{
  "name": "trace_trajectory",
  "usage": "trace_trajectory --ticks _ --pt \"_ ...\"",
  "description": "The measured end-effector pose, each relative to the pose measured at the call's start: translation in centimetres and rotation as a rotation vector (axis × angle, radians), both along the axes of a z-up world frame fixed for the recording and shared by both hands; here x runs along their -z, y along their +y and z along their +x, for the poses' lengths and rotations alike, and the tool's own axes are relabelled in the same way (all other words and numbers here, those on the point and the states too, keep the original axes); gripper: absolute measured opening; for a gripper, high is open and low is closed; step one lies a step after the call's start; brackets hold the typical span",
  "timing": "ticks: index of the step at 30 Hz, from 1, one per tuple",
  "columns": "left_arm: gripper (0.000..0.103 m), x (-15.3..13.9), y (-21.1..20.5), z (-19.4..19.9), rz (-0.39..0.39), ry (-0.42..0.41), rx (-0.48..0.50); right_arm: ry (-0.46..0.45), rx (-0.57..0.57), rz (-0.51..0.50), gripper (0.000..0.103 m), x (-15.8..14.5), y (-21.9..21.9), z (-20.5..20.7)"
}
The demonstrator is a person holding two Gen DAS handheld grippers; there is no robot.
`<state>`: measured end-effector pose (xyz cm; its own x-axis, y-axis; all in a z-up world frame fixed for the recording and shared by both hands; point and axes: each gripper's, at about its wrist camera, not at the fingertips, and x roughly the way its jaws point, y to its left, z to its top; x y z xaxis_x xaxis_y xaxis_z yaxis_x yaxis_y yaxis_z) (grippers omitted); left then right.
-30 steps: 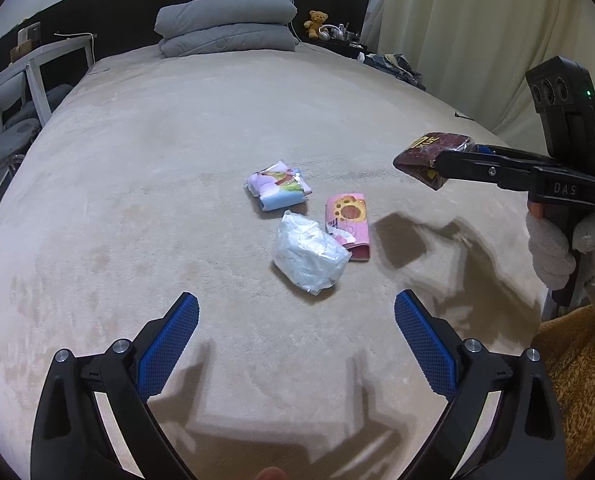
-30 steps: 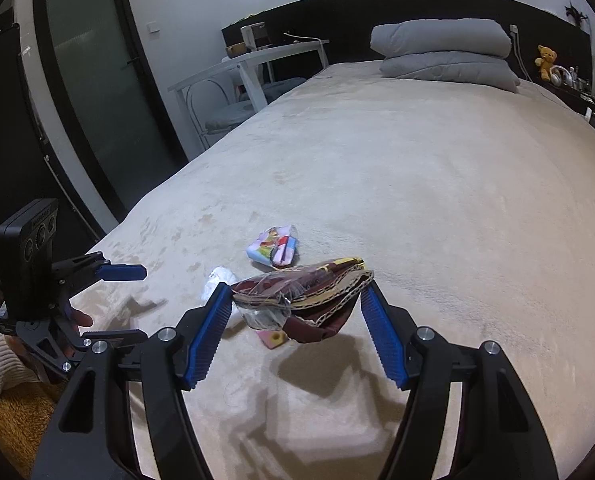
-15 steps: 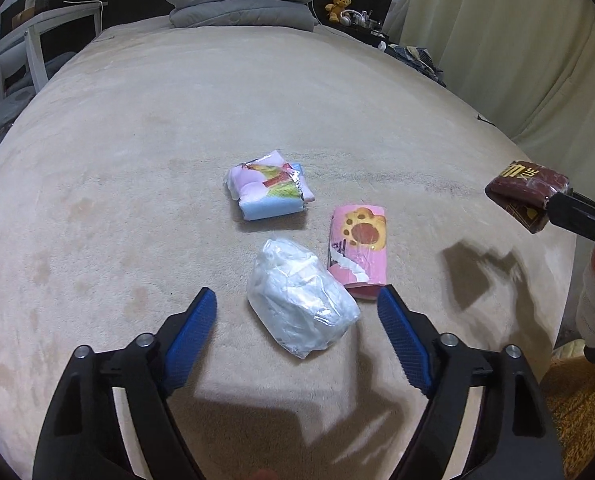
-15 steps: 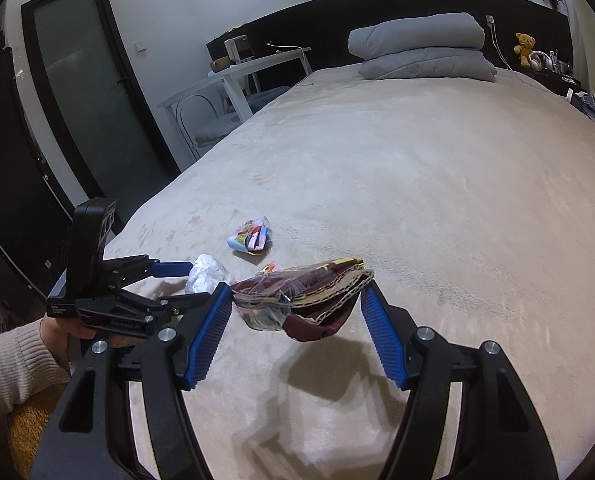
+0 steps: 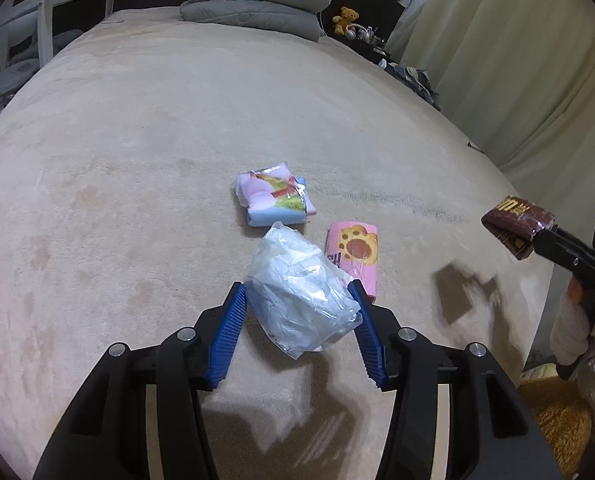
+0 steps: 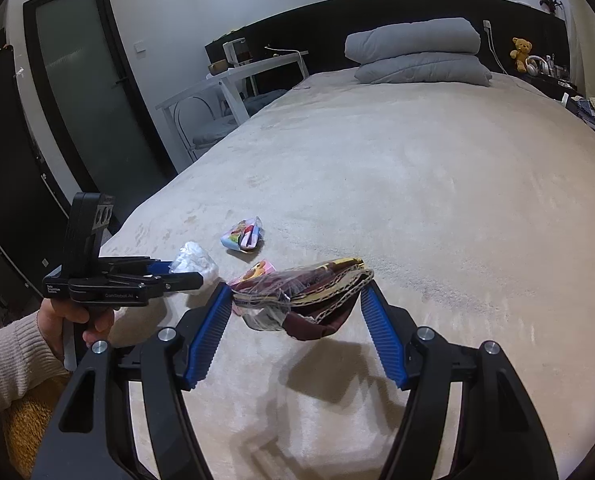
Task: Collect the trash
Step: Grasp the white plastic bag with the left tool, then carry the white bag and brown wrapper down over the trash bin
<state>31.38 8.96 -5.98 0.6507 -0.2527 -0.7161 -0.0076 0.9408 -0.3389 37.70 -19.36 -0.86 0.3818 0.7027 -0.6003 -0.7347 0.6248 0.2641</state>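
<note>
A crumpled white plastic bag (image 5: pixel 303 292) lies on the beige bed, and my left gripper (image 5: pixel 297 320) is shut on it, blue pads pressing both sides; it also shows in the right wrist view (image 6: pixel 193 262). My right gripper (image 6: pixel 297 308) is shut on a dark red wrapper (image 6: pixel 305 290), held above the bed; the wrapper also shows at the right edge of the left wrist view (image 5: pixel 517 224). A pink paw-print packet (image 5: pixel 355 256) lies just right of the bag. A pink and blue packet (image 5: pixel 275 200) lies beyond it.
Folded grey bedding (image 5: pixel 253 4) lies at the head of the bed (image 5: pixel 137 160). A white desk and chair (image 6: pixel 233 92) stand at the bed's left side, beside a dark door (image 6: pixel 85 92). Curtains (image 5: pixel 517 60) hang on the right. An orange furry thing (image 5: pixel 557 420) sits below the bed's near corner.
My left gripper moved forward over the white bag and closed on it. My right gripper kept hold of the dark red wrapper and drew away to the right.
</note>
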Motion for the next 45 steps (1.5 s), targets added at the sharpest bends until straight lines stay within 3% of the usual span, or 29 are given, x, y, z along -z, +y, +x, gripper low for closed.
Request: trace_trajectory --ticks 12,22,34,45 --pt "0.051 -3.5 0.0 -4.5 -0.043 -0.106 -0.042 -0.043 0.082 0.024 0.067 -2.3 -0.2 -2.8" --pt "0.051 -5.5 -2.2 -10.9 -0.089 -0.216 -0.051 -0.042 0.094 0.038 0.067 -1.9 -1.3 -9.7" --pt "0.051 -5.0 -4.9 -19.4 -0.078 -0.266 -0.077 0.0 0.136 0.065 0.067 0.4 -3.9 -18.3" --pt "0.051 -3.1 -7.5 -25.5 -0.057 -0.234 -0.073 0.025 0.095 0.034 0.067 2.5 -4.3 -24.1"
